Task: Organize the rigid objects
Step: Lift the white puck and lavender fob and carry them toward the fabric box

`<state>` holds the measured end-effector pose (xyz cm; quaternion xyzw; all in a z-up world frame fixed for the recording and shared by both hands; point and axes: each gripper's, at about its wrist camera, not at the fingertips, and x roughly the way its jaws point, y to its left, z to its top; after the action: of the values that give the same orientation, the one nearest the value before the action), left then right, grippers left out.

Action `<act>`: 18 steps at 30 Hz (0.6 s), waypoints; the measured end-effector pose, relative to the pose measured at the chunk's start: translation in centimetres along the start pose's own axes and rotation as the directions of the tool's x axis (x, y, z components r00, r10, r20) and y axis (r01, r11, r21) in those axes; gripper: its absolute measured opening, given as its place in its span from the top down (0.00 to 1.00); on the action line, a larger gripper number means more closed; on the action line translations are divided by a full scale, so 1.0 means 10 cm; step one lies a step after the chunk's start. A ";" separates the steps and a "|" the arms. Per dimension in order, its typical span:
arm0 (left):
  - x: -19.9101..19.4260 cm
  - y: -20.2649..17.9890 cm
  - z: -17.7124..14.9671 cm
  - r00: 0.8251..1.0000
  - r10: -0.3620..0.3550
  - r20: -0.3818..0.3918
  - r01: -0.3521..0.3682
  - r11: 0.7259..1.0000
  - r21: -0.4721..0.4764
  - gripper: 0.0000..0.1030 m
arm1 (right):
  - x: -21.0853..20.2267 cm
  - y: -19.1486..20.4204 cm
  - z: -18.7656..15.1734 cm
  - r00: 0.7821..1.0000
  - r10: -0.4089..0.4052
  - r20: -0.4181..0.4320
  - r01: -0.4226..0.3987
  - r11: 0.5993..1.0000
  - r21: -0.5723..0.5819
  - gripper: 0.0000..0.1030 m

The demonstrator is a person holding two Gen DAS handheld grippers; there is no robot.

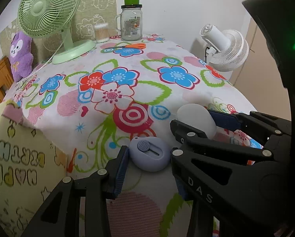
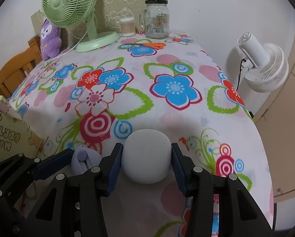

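Observation:
A lavender egg-shaped box cutter lies flat on the flowered tablecloth, between the fingers of my left gripper. The left jaws stand around it, both pads at or very near its sides; I cannot tell whether they grip it. It shows partly in the right wrist view. A white rounded object rests on the cloth between the fingers of my right gripper, whose pads press both its sides. It also shows in the left wrist view.
A pale yellow patterned box stands at the near left. At the back stand a green desk fan, a cotton swab tub, a glass jar and orange scissors. A white fan stands beyond the right table edge.

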<state>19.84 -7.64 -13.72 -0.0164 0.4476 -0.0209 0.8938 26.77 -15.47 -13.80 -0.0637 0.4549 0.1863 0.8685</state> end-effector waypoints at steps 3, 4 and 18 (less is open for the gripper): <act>-0.05 -0.02 -0.05 1.000 -0.009 -0.004 0.009 1.000 0.003 0.57 | -0.06 0.01 -0.07 1.000 -0.003 -0.004 0.003 1.000 0.006 0.51; -0.07 -0.02 -0.07 1.000 -0.012 -0.005 0.012 1.000 0.004 0.57 | -0.08 0.01 -0.08 1.000 -0.004 -0.005 0.004 1.000 0.009 0.51; -0.39 -0.03 -0.20 1.000 -0.019 0.025 0.018 1.000 0.013 0.57 | -0.45 0.13 -0.24 0.999 -0.033 0.024 0.032 0.999 0.037 0.51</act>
<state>15.91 -7.80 -11.80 -0.0151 0.4359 -0.0318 0.8993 22.06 -16.12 -11.44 -0.0528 0.4465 0.1645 0.8779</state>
